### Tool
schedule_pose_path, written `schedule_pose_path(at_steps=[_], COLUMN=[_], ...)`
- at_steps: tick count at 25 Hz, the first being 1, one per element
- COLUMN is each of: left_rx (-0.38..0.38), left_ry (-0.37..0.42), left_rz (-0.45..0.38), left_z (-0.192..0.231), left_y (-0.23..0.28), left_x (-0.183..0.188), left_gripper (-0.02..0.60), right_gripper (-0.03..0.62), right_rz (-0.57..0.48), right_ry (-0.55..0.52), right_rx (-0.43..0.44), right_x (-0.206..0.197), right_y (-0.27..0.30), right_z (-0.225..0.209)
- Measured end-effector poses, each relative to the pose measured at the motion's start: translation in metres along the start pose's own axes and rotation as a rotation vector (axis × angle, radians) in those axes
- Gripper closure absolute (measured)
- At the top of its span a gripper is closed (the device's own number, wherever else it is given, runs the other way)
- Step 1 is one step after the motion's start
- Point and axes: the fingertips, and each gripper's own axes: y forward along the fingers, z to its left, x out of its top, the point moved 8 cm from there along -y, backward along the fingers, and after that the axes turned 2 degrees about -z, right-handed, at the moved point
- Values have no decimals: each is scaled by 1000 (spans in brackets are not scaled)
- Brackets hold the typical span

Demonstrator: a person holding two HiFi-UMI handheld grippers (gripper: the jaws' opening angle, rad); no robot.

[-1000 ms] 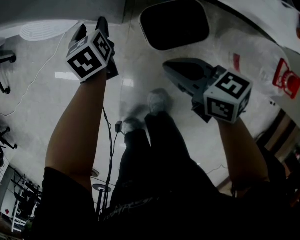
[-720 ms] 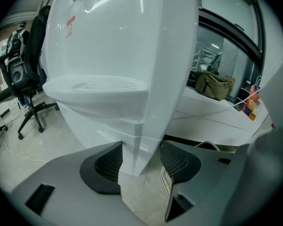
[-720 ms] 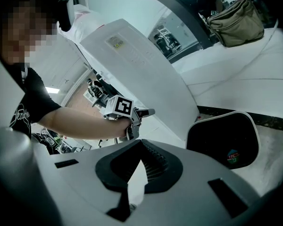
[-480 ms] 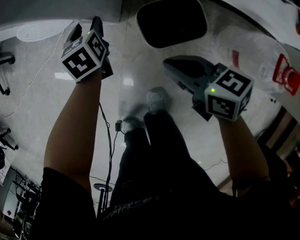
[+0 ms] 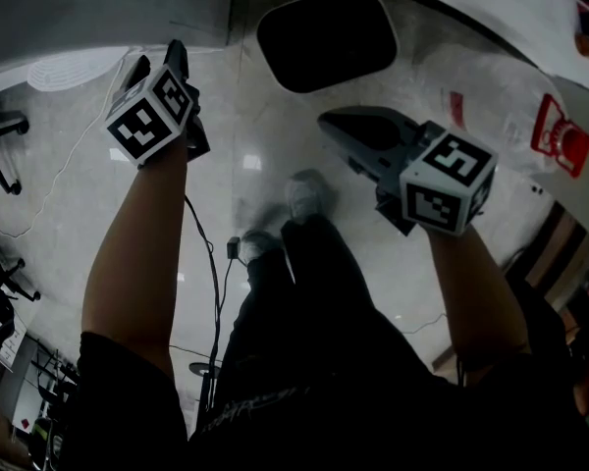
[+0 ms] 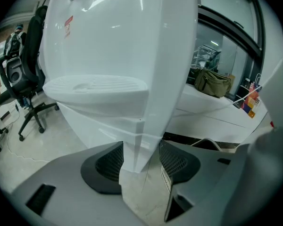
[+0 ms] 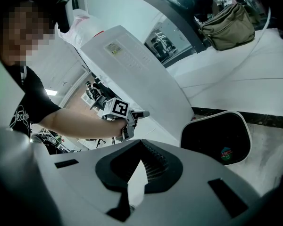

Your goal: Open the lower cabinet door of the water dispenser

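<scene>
I'm looking steeply down at a pale, glossy stone-patterned floor (image 5: 275,145). A dark cable (image 5: 214,292) trails across it, and the operator's two shoes (image 5: 309,196) stand in the middle. A curved white bench (image 6: 212,112) runs along the far side under dark-framed glazing and carries one olive bag (image 6: 212,81). One black office chair (image 6: 26,74) stands off to the side, and the head view shows a second wheeled base at the left edge.

There is one white water dispenser (image 6: 108,36) with one ribbed drip tray (image 6: 96,86), and its lower cabinet (image 6: 99,126) sits directly under that tray. Near it on the floor is one black, round-cornered bin (image 5: 324,42) with a pale rim.

I count two grippers, each with one marker cube. The left gripper (image 5: 160,62) is at the dispenser. Its jaws stand wide and have just been closing. The lower cabinet's white vertical edge (image 6: 137,142) stands between the pads, but a strip of floor shows beside the right-hand pad, so I don't see it pinched. I cannot tell whether the door is ajar.

The right gripper (image 5: 346,130) hangs over the open floor, well apart from the dispenser. Its jaws are slightly parted, with only the floor showing through the gap.
</scene>
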Motion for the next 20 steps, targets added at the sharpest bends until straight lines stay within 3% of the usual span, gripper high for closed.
schedule_pose_path(at_steps=[11,20], left_rx=[2,-15], left_ry=[-21,-9], left_rz=[4,-9], left_z=[-5,-3], left_y=[-1,-2], left_x=[1,0], left_gripper=[398,405], right_gripper=[582,582], right_rz=[-5,-14], right_ry=[3,-4], right_rx=[-17,-29], right_x=[-4,0], right_y=[-10,-14], right_z=[-5,-4])
